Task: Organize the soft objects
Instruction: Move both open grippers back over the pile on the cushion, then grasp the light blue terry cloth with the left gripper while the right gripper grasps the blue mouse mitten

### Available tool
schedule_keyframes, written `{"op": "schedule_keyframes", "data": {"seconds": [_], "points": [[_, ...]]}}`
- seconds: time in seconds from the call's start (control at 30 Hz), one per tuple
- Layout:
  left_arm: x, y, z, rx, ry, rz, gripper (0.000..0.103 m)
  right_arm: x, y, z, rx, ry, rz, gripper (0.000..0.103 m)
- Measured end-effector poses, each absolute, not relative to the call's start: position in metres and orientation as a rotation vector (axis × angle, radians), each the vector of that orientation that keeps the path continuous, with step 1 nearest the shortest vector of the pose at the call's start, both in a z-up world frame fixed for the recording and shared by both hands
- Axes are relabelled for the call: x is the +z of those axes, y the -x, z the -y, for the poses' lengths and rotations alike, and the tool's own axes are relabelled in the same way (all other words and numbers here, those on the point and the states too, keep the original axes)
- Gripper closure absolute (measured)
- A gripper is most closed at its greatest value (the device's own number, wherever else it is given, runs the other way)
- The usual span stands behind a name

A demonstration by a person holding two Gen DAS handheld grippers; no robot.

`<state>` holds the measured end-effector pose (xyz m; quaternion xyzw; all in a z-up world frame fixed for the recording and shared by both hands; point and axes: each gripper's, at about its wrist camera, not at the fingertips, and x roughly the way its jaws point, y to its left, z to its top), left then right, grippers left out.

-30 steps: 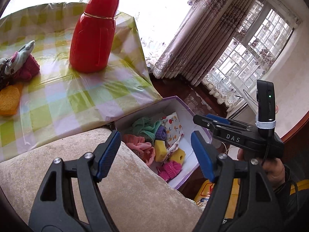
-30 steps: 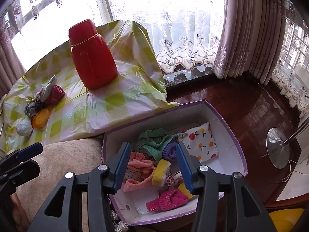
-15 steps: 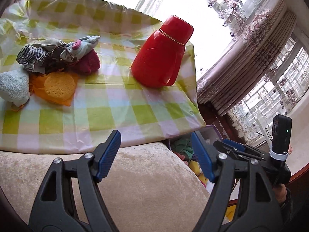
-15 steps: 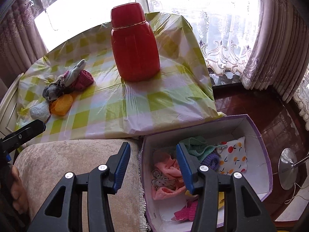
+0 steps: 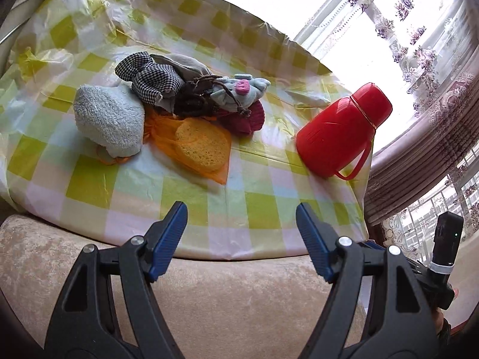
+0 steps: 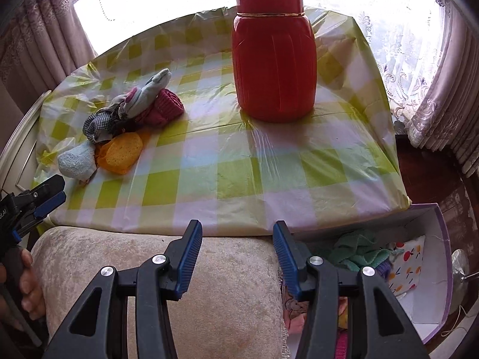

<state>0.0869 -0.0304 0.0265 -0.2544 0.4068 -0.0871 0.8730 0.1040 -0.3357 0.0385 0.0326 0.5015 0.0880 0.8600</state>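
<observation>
A heap of soft things lies on the checked tablecloth (image 5: 239, 209): a pale blue fluffy sock (image 5: 109, 119), a checked black-and-white pouch (image 5: 149, 80), a grey mouse toy (image 5: 239, 89), a dark red knit piece (image 5: 248, 118) and a yellow sponge in an orange net bag (image 5: 200, 146). The heap also shows in the right wrist view (image 6: 125, 125). My left gripper (image 5: 241, 224) is open and empty, short of the heap. My right gripper (image 6: 236, 248) is open and empty over the beige cushion (image 6: 224, 293). A white box (image 6: 431, 272) with soft items sits low on the right.
A red thermos jug (image 5: 341, 137) stands on the table right of the heap; it also shows in the right wrist view (image 6: 274, 56). Curtains and windows ring the table. A metal lamp base (image 6: 459, 266) stands on the wooden floor beyond the box.
Both grippers have swung left, away from the box and toward the table. The heap of soft things has come into the middle of the left view. Both grippers stay open.
</observation>
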Motion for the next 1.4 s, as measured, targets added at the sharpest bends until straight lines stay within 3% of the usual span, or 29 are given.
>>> {"op": "schedule_keyframes", "data": {"seconds": [0.9,1.4], "points": [[0.022,-0.133,-0.071,0.125,0.612,-0.761,0.026,0.038,-0.208,0.228,0.28,-0.094,-0.995,0.043],[-0.01,-0.166,-0.094,0.162,0.672,-0.822,0.026,0.028,-0.275,0.187,0.284,-0.232,-0.993,0.039]]}}
